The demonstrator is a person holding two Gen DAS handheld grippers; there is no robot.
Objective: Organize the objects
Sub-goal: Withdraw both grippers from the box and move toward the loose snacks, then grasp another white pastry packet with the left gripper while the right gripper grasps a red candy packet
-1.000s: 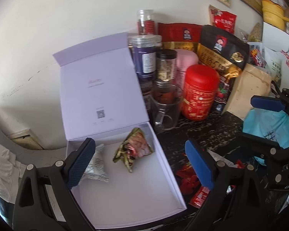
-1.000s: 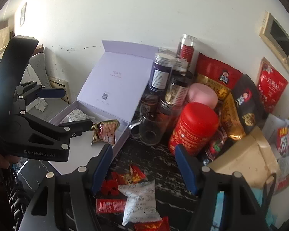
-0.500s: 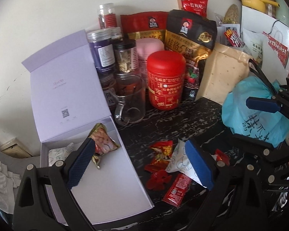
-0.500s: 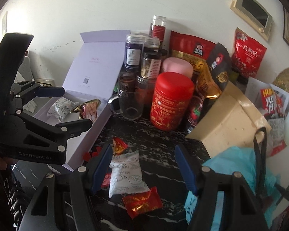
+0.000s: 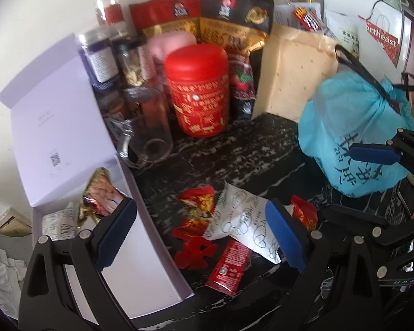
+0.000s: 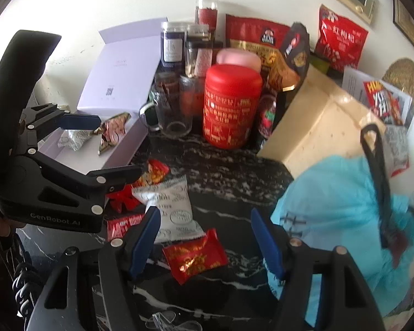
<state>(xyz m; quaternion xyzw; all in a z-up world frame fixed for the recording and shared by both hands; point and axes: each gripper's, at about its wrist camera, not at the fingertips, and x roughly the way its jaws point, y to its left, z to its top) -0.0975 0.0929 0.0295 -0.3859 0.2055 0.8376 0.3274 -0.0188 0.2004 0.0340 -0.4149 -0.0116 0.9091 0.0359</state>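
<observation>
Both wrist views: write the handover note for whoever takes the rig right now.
Left claw: open, empty, over the loose snacks.
Right claw: open, empty, above the red candy packet.
Lavender box: lid up, holding two packets so far, a white one and a gold-and-red one.
Left to do: white pouch, small red packets and red candy on the dark marble counter.

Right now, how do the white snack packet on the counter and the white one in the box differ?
The counter packet lies flat and long on the dark marble; the box packet looks smaller and crumpled, inside the lilac box. Both are white with dark print.
</observation>
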